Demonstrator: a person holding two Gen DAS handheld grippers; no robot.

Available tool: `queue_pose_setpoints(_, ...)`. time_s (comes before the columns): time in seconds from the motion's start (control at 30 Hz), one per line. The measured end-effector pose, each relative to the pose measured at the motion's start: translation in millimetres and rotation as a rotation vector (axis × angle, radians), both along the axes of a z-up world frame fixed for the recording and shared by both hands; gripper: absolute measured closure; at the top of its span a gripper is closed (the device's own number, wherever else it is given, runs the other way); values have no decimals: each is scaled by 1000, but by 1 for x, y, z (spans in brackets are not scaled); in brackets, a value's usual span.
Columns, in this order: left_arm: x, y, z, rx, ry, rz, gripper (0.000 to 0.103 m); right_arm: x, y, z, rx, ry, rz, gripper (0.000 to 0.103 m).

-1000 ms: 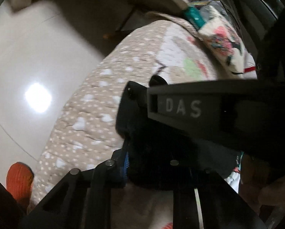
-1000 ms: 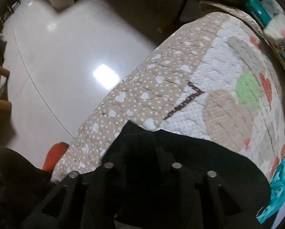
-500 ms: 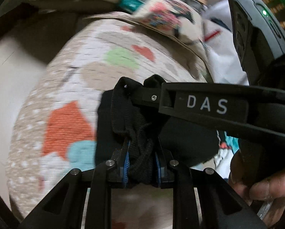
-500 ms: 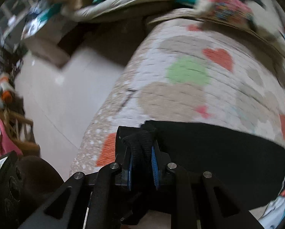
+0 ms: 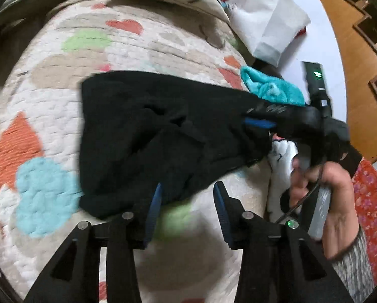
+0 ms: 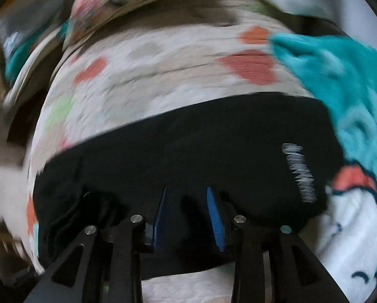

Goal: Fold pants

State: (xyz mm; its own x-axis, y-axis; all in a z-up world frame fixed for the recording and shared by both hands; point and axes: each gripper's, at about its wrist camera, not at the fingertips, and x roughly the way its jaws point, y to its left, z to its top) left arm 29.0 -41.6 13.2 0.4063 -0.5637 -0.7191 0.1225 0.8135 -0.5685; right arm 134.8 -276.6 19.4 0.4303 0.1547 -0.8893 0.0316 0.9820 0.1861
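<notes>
Both tongs are released now. The left tongs (image 5: 186, 199) gape at the near hem of the black pants (image 5: 143, 136), which lie folded on the heart-print quilt (image 5: 62, 50). The right tongs (image 6: 187, 209) hover spread over the cloth, seemingly not touching, though blur hides it. Half a second ago both pinched fabric, so the fold looks laid.

Quilted heart-print cover (image 5: 127, 58) spans the bed. Teal plush blanket (image 6: 340, 75) at its far edge. Wooden stepped shelving (image 5: 365, 25) beyond, dim light.
</notes>
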Motion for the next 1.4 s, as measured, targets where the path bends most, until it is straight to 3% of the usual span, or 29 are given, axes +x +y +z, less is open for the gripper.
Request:
queue_pose_setpoints(0.07, 0, 21, -1, -16, 6, 77, 62, -4, 8, 19, 143, -60, 54, 66)
queue_pose_setpoints(0.13, 1, 45, -11, -26, 49, 174, 62, -10, 37, 29, 280, -90, 189, 66)
queue_pose_setpoints(0.2, 4, 58, -17, -19, 75, 224, 62, -18, 72, 28, 311, -82, 310, 66)
queue_pose_setpoints(0.3, 3, 65, -24, 8, 83, 260, 62, -29, 114, 18, 128, -65, 381, 64)
queue_pose_setpoints(0.33, 2, 67, -27, 2, 93, 268, 62, -32, 121, 12, 36, -69, 374, 57)
queue_pose_setpoints(0.4, 2, 70, -30, -9, 106, 275, 62, -35, 127, 2, -30, -62, 367, 43)
queue_pose_setpoints(0.43, 3, 71, -31, -14, 112, 279, 62, -38, 125, -5, -15, -41, 374, 51)
queue_pose_setpoints(0.47, 3, 71, -30, -17, 114, 280, 62, -40, 124, -10, 4, -15, 381, 68)
queue_pose_setpoints(0.5, 6, 69, -30, -19, 114, 280, 62, -38, 122, -14, 18, 23, 379, 94)
queue_pose_setpoints(0.67, 16, 58, -24, -8, 85, 270, 58, -30, 84, -16, -31, 42, 262, 95)
queue_pose_setpoints(0.83, 28, 41, -34, -16, 99, 264, 53, -21, 64, -39, -261, 95, 152, 94)
queue_pose_setpoints(0.9, 29, 34, -41, -32, 112, 250, 52, -19, 52, -36, -225, 92, 107, 94)
queue_pose_setpoints(1.0, 31, 24, -50, -57, 124, 230, 50, -16, 49, -11, -137, 24, 87, 87)
queue_pose_setpoints(1.07, 28, 16, -54, -40, 115, 222, 50, -14, 63, 9, -45, -37, 170, 67)
queue_pose_setpoints(1.1, 26, 10, -54, -1, 96, 203, 54, -12, 75, 17, -6, -56, 233, 43)
queue_pose_setpoints(1.13, 25, 5, -53, 27, 88, 184, 70, -9, 93, 22, 38, -63, 318, 29)
queue_pose_setpoints(1.17, 24, 0, -53, 53, 83, 160, 78, -6, 112, 24, 61, -58, 392, 28)
queue_pose_setpoints(1.27, 21, -2, -52, 60, 77, 151, 83, 8, 165, 13, 11, 5, 522, 28)
queue_pose_setpoints(1.3, 21, -1, -51, 54, 82, 156, 83, 11, 175, 7, -11, 25, 540, 29)
queue_pose_setpoints(1.37, 22, 5, -52, 31, 100, 168, 85, 23, 200, -14, -98, 84, 560, 42)
queue_pose_setpoints(1.4, 22, 8, -53, 26, 109, 175, 85, 27, 208, -25, -141, 117, 564, 76)
